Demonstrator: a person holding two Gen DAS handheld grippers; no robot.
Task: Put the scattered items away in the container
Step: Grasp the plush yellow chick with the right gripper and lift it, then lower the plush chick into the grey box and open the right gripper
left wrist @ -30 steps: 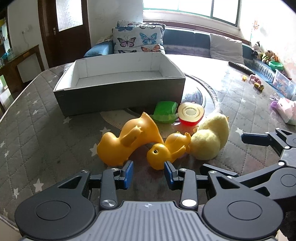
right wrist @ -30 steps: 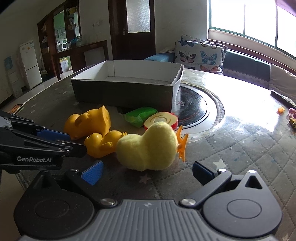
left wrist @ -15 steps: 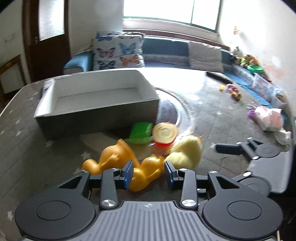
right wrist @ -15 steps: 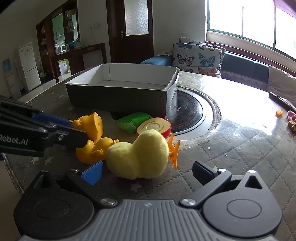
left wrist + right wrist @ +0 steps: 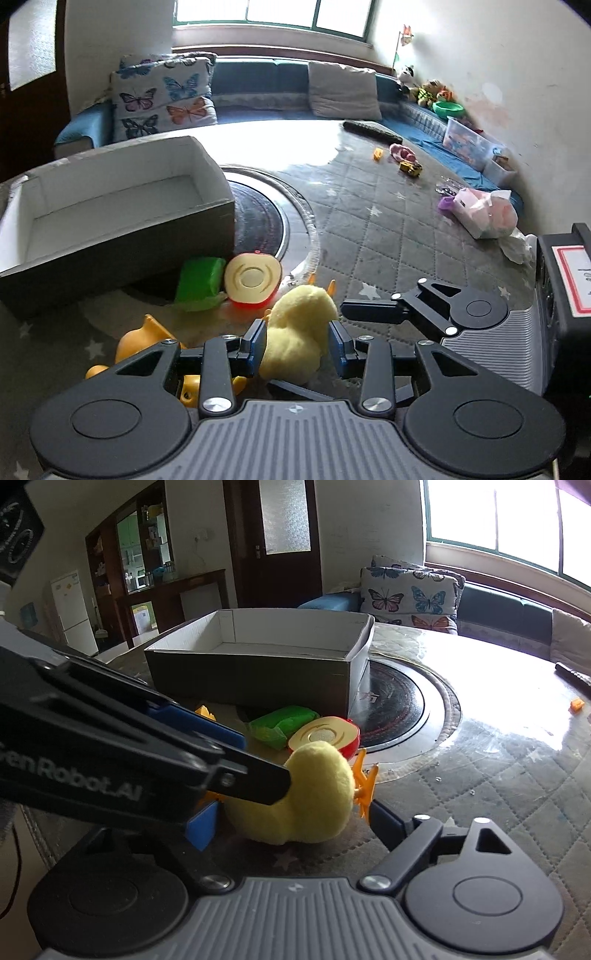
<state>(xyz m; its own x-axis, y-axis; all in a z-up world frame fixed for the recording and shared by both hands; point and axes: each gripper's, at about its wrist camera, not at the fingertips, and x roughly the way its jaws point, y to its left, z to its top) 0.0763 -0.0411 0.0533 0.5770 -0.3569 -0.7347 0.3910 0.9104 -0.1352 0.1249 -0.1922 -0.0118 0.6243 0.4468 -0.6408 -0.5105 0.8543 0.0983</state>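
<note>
While the left gripper (image 5: 297, 341) reaches low, jaws bracketing the plush duck (image 5: 299, 332), the right gripper (image 5: 291, 825) lies level; jaws spread wide.

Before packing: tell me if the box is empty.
Looks empty: the box shows a bare white floor; its near inner corner is hidden.

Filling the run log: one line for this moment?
left gripper: open around yellow plush duck | right gripper: open, same duck | grey cardboard box: empty
</note>
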